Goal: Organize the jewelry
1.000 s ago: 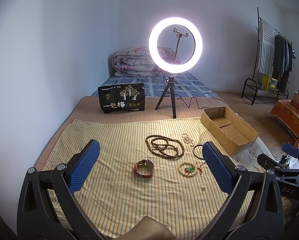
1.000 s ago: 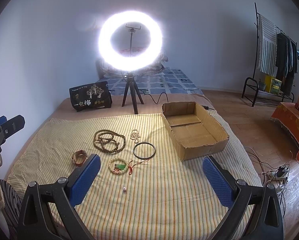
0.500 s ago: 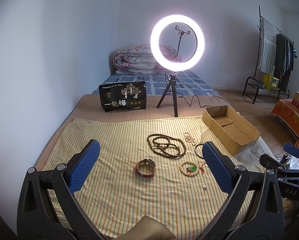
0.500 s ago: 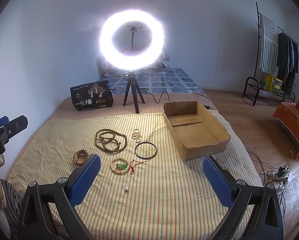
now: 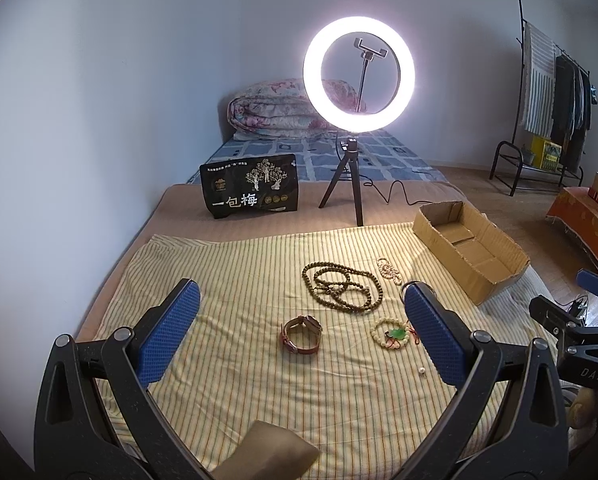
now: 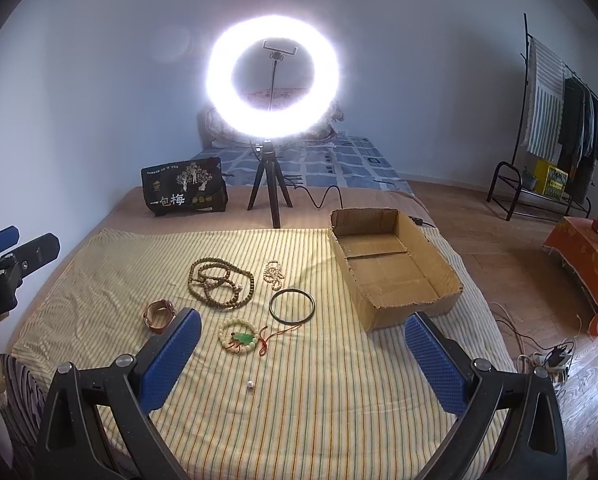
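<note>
Wooden beads in a long looped strand (image 5: 342,289) lie ahead of your left claw (image 5: 297,328), whose fingers stand wide apart with nothing between them. Nearer, between those fingers, rests a brown leather watch (image 5: 301,335), and by the right-hand pad sits a pale bead bracelet with a green pendant (image 5: 393,333).

Your right claw (image 6: 303,354) is spread just as wide and empty. Its view shows the black bangle (image 6: 291,305) whole; your left view hides most of it behind a pad. A lone white bead (image 6: 250,385) lies between the right claw's fingers. A small pale strand (image 6: 273,275) sits past the bangle. Ahead and right stands the cardboard box (image 6: 439,268), on the striped cloth (image 6: 319,420); beyond glows a ring light (image 6: 274,78).
</note>
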A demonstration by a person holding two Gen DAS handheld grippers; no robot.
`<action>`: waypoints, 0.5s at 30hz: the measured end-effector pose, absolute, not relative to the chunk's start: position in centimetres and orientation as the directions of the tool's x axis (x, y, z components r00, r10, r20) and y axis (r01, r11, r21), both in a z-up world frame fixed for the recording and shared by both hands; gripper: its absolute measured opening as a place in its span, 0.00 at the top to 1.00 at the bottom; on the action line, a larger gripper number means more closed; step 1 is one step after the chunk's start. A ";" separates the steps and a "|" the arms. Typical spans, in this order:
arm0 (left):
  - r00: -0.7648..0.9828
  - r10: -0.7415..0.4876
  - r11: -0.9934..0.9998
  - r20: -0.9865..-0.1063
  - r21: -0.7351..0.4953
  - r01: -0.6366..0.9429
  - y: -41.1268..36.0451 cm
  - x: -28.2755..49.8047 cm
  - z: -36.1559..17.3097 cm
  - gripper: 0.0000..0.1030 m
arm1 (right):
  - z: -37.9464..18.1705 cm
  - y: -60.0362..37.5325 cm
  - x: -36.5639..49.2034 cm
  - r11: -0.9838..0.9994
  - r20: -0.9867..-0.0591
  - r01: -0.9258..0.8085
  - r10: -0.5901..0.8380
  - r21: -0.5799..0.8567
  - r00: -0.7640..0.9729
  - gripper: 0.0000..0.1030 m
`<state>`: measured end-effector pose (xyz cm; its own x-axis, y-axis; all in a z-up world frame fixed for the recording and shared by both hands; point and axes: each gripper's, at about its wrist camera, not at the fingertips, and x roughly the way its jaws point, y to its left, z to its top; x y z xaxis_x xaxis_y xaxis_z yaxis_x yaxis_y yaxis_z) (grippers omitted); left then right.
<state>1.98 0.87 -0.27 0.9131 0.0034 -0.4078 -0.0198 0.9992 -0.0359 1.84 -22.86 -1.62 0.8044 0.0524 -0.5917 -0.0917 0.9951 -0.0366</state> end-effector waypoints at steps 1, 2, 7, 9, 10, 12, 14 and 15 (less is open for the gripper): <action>0.913 0.001 0.999 -0.408 -0.040 -0.020 1.0 2.1 -0.3 0.00 | -1.6 -22.8 2.0 0.995 -0.592 -0.091 0.050 -0.039 0.804 0.01; 0.911 0.003 0.999 -0.412 -0.044 -0.023 1.2 2.3 -0.3 0.00 | -1.6 -22.8 2.1 0.995 -0.591 -0.092 0.051 -0.040 0.805 0.01; 0.907 0.014 0.998 -0.420 -0.049 -0.039 2.1 2.8 -0.7 0.00 | -1.8 -23.5 2.5 0.993 -0.580 -0.118 0.081 -0.026 0.811 0.01; 0.906 0.030 0.998 -0.422 -0.032 -0.048 2.6 3.2 -1.0 0.00 | -2.2 -24.0 2.9 0.994 -0.591 -0.109 0.071 -0.029 0.804 0.01; 0.901 0.027 0.999 -0.434 -0.031 -0.045 2.9 3.5 -1.4 0.00 | -2.5 -24.4 3.2 0.994 -0.601 -0.104 0.068 -0.026 0.796 0.01; 0.886 0.014 0.999 -0.463 -0.039 -0.036 3.5 4.2 -2.0 0.00 | -3.2 -24.9 3.8 0.994 -0.628 -0.106 0.079 -0.006 0.774 0.03; 0.882 0.004 0.998 -0.471 -0.053 -0.033 4.1 4.7 -2.5 0.00 | -4.0 -25.4 4.5 0.993 -0.658 -0.113 0.099 0.020 0.747 0.05; 0.878 0.003 0.999 -0.479 -0.046 -0.028 4.2 4.8 -2.9 0.00 | -4.5 -25.6 4.9 0.992 -0.673 -0.118 0.113 0.039 0.731 0.07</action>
<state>4.85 4.25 -2.87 0.8777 0.0030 -0.4793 -0.0283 0.9986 -0.0456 4.91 -25.59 -4.50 0.7306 0.1133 -0.6734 -0.1182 0.9922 0.0387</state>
